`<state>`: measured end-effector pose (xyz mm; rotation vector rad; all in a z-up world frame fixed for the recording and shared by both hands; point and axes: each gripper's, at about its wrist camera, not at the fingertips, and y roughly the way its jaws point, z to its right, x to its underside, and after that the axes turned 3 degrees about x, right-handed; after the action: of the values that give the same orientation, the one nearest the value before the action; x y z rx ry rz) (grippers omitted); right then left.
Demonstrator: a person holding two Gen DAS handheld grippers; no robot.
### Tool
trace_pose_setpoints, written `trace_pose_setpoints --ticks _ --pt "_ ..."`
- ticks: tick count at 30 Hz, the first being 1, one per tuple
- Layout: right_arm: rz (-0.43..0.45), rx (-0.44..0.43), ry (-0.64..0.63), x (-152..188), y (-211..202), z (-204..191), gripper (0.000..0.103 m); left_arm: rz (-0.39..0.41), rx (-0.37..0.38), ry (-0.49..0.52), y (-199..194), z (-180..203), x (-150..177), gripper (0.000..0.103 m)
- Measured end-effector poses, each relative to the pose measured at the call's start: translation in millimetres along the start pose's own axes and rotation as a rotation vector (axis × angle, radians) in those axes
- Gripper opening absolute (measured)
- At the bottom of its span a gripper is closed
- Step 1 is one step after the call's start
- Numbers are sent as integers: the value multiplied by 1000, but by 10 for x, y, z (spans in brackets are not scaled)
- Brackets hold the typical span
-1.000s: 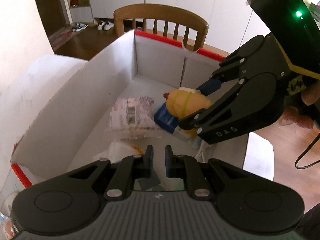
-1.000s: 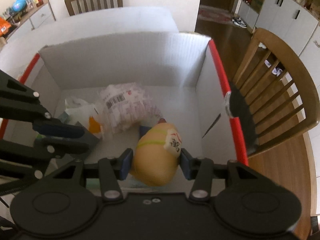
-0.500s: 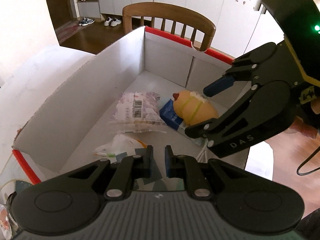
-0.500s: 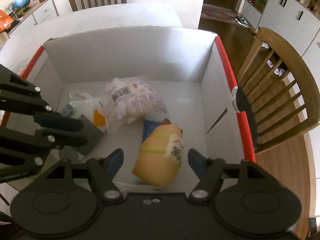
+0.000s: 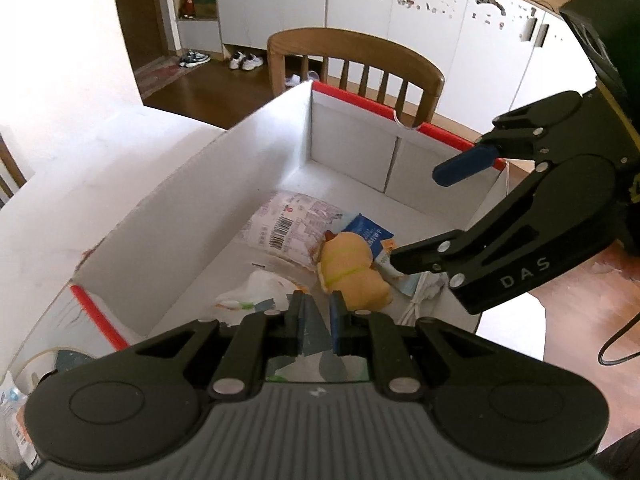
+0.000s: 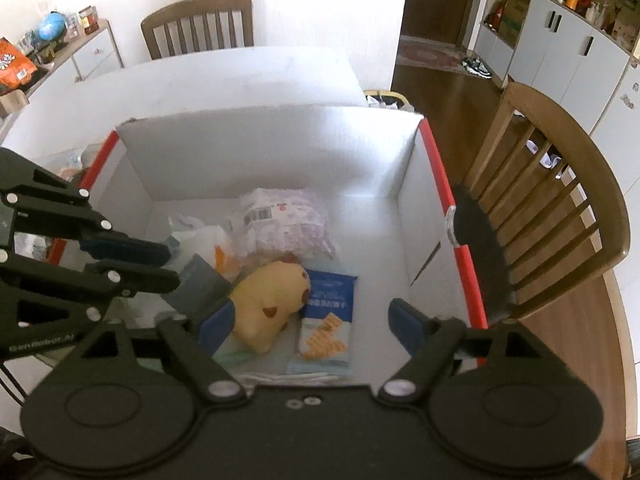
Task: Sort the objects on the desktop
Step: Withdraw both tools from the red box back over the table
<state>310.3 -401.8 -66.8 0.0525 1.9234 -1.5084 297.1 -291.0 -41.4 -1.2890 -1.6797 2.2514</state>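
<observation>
A white cardboard box [image 6: 260, 148] with red edges holds the sorted items. A yellow plush toy [image 6: 272, 300] lies on the box floor, also in the left wrist view [image 5: 352, 276]. Beside it lie a blue biscuit packet [image 6: 328, 312] and a pink-printed snack bag [image 6: 284, 224]. My right gripper [image 6: 316, 320] is open and empty above the box. My left gripper [image 5: 316, 320] hangs over the near box edge, shut on a flat grey-blue packet [image 5: 316, 344], which also shows in the right wrist view [image 6: 200, 284].
A white plastic bag [image 5: 256, 292] lies in the box's near corner. A wooden chair [image 6: 560, 200] stands against the box's far side. The white table [image 6: 220, 80] stretches beyond the box. Clutter [image 5: 16, 408] sits outside the box at the left.
My right gripper opened and let go of the plush toy, which dropped onto the box floor. The right gripper then rose and pulled back. My left gripper lifted slightly.
</observation>
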Motion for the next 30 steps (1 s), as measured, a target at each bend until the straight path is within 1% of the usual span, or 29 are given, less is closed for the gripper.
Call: trace_pose_setpoints --ticks 6,15,22,30 --pt "30 -2 13 11 -161 -50 84 42 -12 -30 -223 -29 64 11" --pt "66 -33 15 -30 -374 -242 84 109 -30 -82 -577 -130 192 11" --pt "94 -70 0 -104 -455 -546 84 158 -59 -138 -866 -293 352 11" --pt "125 -86 -16 -169 -524 -904 84 186 -83 -182 -1162 -504 615 11"
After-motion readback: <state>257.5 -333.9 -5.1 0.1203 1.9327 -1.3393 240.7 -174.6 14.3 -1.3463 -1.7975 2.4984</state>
